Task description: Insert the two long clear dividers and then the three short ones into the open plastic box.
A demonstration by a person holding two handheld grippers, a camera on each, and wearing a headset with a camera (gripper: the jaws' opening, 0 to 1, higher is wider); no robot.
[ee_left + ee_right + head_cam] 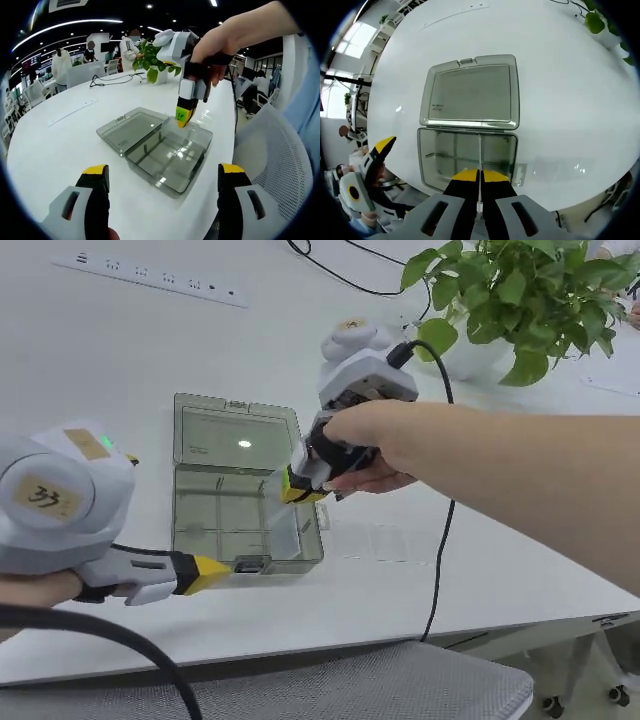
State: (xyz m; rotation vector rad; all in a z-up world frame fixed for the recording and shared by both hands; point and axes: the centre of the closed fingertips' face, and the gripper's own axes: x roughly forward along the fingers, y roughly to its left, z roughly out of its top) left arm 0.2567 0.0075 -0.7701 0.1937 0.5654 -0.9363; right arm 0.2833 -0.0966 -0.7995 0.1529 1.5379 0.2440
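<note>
The smoky clear plastic box (178, 530) lies open on the white table, its lid (235, 435) folded flat at the far side. It also shows in the left gripper view (165, 155) and the right gripper view (437, 150). My right gripper (292, 490) hovers over the box's right half, shut on a clear divider (480, 152) that points down into the tray. Its yellow tip (182, 117) hangs just above the box. My left gripper (225, 570) sits at the box's near edge, jaws wide apart and holding nothing. More clear dividers (380, 540) lie flat to the right of the box.
A potted plant (510, 290) stands at the back right and a white power strip (150, 275) at the back left. A black cable (445, 490) runs from the right gripper over the table edge. A grey chair (350, 685) is below the near edge.
</note>
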